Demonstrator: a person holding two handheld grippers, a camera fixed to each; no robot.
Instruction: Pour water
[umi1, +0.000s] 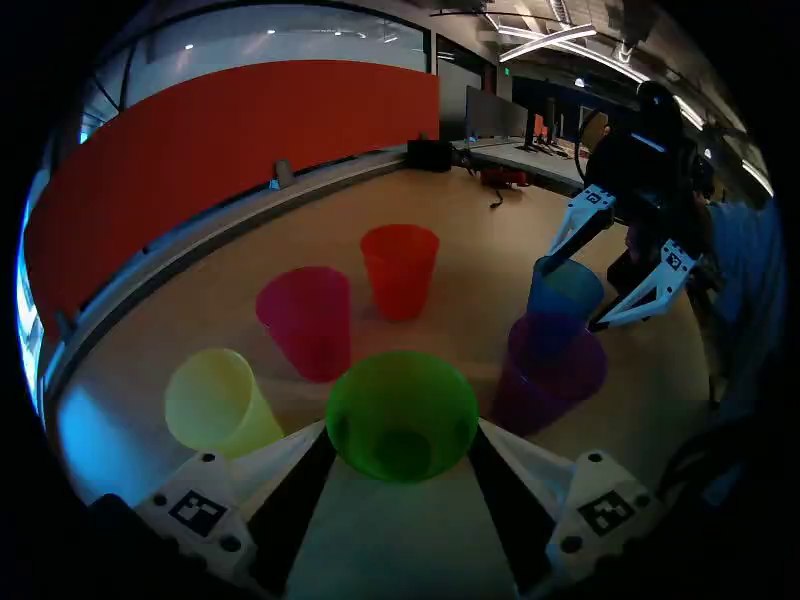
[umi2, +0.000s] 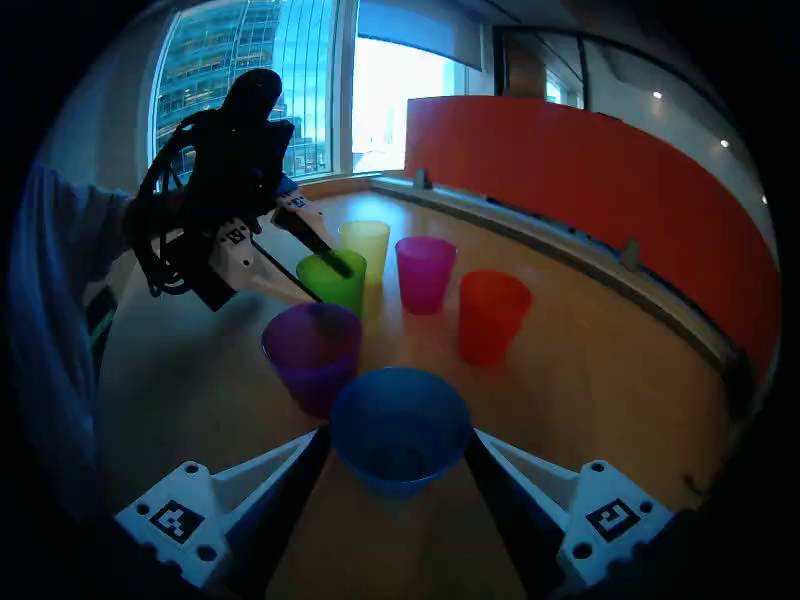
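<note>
My left gripper (umi1: 402, 440) is shut on a green cup (umi1: 402, 415), which stands upright on the wooden table (umi1: 470, 230). My right gripper (umi2: 398, 445) is shut on a blue cup (umi2: 400, 428). Around them stand a yellow cup (umi1: 215, 400), a pink cup (umi1: 308, 320), an orange cup (umi1: 400, 268) and a purple cup (umi1: 548, 370). The left gripper view also has the blue cup (umi1: 565, 290) held by the right gripper (umi1: 572, 290) behind the purple one. In the right gripper view, the green cup (umi2: 332, 280) sits in the left gripper (umi2: 330, 283). I cannot tell whether any cup holds water.
A red partition wall (umi1: 230, 130) runs along the table's far side behind a raised ledge. A person's blue sleeve (umi2: 60, 300) and dark cables (umi2: 160, 230) are behind the left gripper. Desks with monitors (umi1: 500, 115) stand farther back. Bare wood lies beyond the orange cup (umi2: 490, 315).
</note>
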